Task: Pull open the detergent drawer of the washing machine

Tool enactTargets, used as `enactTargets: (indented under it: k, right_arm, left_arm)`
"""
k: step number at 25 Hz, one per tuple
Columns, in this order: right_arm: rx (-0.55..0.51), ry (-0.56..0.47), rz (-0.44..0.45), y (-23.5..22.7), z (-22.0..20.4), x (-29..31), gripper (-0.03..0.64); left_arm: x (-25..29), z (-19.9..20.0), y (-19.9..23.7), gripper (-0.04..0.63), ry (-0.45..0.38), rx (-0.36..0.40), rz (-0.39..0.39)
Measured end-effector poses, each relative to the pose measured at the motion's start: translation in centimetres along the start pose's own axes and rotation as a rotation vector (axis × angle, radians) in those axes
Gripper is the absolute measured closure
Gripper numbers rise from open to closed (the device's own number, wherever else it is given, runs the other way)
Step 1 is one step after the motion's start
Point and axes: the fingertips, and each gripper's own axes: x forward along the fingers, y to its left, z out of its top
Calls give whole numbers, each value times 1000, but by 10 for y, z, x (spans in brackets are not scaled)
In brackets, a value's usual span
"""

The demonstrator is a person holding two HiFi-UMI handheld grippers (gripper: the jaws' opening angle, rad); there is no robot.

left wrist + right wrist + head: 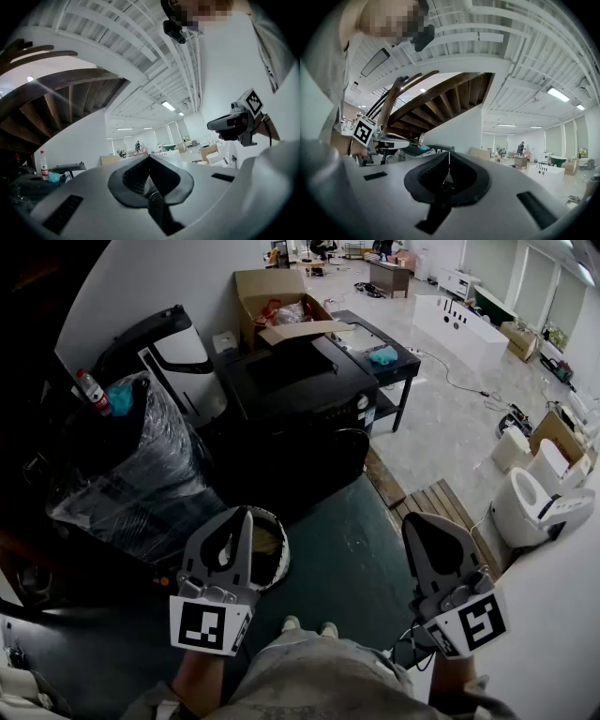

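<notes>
**Observer:** State of both tools?

**Me:** I hold my left gripper (242, 519) and right gripper (414, 523) level in front of my waist, pointing out over the dark floor. Each gripper's own view shows its jaws pressed together with nothing between them. Both are empty.

**Observer:** Where is the target?

**Me:** The washing machine (300, 395) is the black box ahead of me, well apart from both tips. Its round door (339, 454) faces me, and a knob (364, 402) sits toward the right end of the control strip. The detergent drawer should lie along that strip. It is black on black, though, and I cannot pick out its edge from here. By my reading the task has not begun.

**Observer:** Failure modes?

**Me:**
1. If I arrive with the jaws together I will only bump the drawer front, so they must part first.
2. Contrast is poor, so I may pinch the knob or the panel trim instead of the drawer lip.
3. The plastic-wrapped bundle (131, 474) stands just beside the machine's left flank, and the left gripper could snag on the wrap.
4. A skewed pull could bind the drawer in its slot, and a hard one could yank it out whole.
5. A white-rimmed tub (277, 549) sits on the floor by my left side, easy to kick as I step in.
</notes>
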Motion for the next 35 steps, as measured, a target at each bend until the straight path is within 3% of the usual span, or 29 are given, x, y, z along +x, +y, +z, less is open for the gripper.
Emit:
enactTargets:
  k: [3, 17, 21, 22, 24, 26, 29, 35]
  right_arm:
    - [-3, 4, 5, 2, 1, -1, 583]
    - [26, -13, -6, -3, 1, -12, 583]
    - [28, -5, -4, -7, -4, -19, 583]
    - [29, -2, -2, -8, -5, -22, 584]
    - [29, 4, -2, -10, -8, -24, 583]
    - [34, 10, -3, -12, -10, -25, 584]
    - [45, 17, -2, -12, -14, -27, 583]
    - [44, 29, -18, -21, -22, -20, 583]
  left_arm:
    - [-2, 2, 0, 578, -22, 40, -11]
    - [-6, 1, -15, 578, 11, -2, -25]
    - [-4, 3, -20, 577, -17, 44, -25]
    - [-2, 4, -23, 546, -18, 40, -31]
    - [2, 3, -31, 306, -6, 22, -50]
    - [6, 3, -36, 224, -5, 18, -52]
    - [7, 9, -32, 198, -44, 32, -36]
    - [20, 11, -19, 195, -75, -7, -24]
